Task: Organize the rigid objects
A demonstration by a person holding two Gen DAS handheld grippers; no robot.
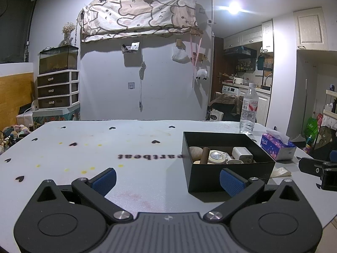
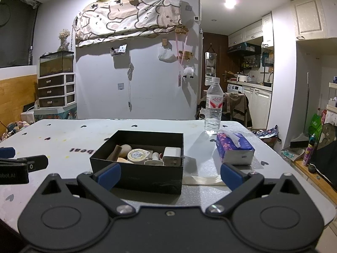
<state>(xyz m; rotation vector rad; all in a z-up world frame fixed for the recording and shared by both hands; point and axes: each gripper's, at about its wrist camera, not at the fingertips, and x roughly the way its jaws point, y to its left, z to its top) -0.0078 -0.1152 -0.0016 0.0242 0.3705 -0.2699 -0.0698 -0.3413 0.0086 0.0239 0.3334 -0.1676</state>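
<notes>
Now both claws are held wide open with nothing in them. The left gripper [image 1: 167,178] is held low over the table [image 1: 84,147], with the black box [image 1: 228,176] just to its right. The right gripper [image 2: 170,174] is pointed at the same box, a little to the right of it.

Small hard things are kept inside the box: a round white tin [image 2: 138,155], a white plug block [image 2: 172,156], a brown tube [image 2: 114,152] and a pale stone [image 2: 126,149] (they are packed close, some touching). No loose small thing is seen on the bare table. Only a tissue pack [image 2: 233,147] and a water bottle [image 2: 214,107] are left standing beside the box.

So two stages are fitted by this: the things may be waiting to be taken out and sorted, or they may be all put away. Which one it is cannot be told, so no next grab can be named.
</notes>
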